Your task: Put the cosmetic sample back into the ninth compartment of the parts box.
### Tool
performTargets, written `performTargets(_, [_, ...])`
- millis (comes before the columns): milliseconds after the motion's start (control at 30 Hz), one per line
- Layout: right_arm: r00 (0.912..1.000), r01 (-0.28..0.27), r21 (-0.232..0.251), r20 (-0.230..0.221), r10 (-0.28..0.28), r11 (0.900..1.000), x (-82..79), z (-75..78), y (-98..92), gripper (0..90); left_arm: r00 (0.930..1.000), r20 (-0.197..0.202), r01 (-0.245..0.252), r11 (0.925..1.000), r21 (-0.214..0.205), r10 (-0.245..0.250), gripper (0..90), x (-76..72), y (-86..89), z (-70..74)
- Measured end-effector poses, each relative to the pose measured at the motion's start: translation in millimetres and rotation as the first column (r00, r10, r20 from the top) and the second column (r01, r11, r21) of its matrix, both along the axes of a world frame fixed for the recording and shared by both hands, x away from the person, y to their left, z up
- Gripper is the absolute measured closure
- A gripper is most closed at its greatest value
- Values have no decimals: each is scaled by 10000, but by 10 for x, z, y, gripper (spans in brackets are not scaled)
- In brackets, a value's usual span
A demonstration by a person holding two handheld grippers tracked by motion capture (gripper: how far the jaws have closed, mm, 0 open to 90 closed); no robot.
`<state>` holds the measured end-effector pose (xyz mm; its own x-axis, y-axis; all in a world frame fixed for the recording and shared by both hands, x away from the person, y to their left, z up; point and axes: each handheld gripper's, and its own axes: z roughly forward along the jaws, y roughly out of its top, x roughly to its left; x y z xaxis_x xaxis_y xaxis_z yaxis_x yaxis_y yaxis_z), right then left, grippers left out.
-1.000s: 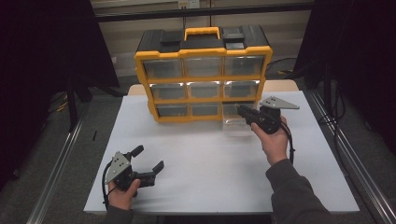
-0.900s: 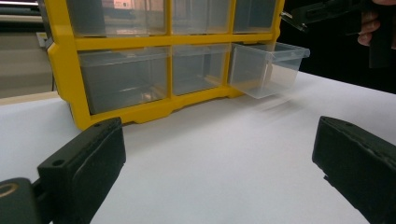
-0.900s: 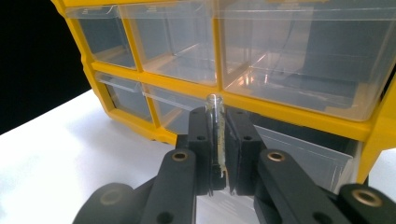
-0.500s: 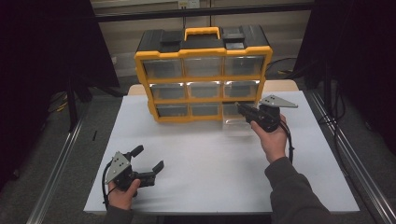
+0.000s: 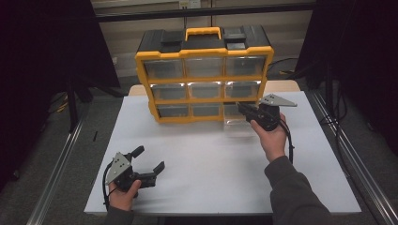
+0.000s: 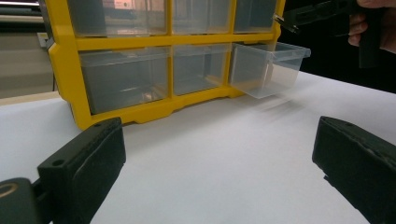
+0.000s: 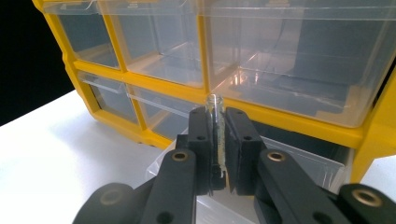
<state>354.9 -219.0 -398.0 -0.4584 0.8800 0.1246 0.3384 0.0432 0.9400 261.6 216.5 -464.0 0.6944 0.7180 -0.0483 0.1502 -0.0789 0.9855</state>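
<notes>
Evidently we kept the right hand-held gripper clenched on the small clear tube above the pulled-out bottom-right drawer of the organizer, ready to drop it in, while the left hand-held gripper rested released on the table.

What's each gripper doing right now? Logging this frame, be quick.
Left gripper: open, holding nothing, above the white table.
Right gripper: shut on a small clear tube, above the pulled-out drawer.
</notes>
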Motion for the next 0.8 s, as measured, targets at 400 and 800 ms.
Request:
performTargets(400, [9998,176,-107,-82,-177,9998,48,-38,-40,817,10000,0,-6,10000,-3,6,28,0,-1,-1])
performTargets(800, [9996,183,-188,-209,-187,9997,100,-97,-3,817,9999,13,-147,9999,-37,147,28,1,6,0])
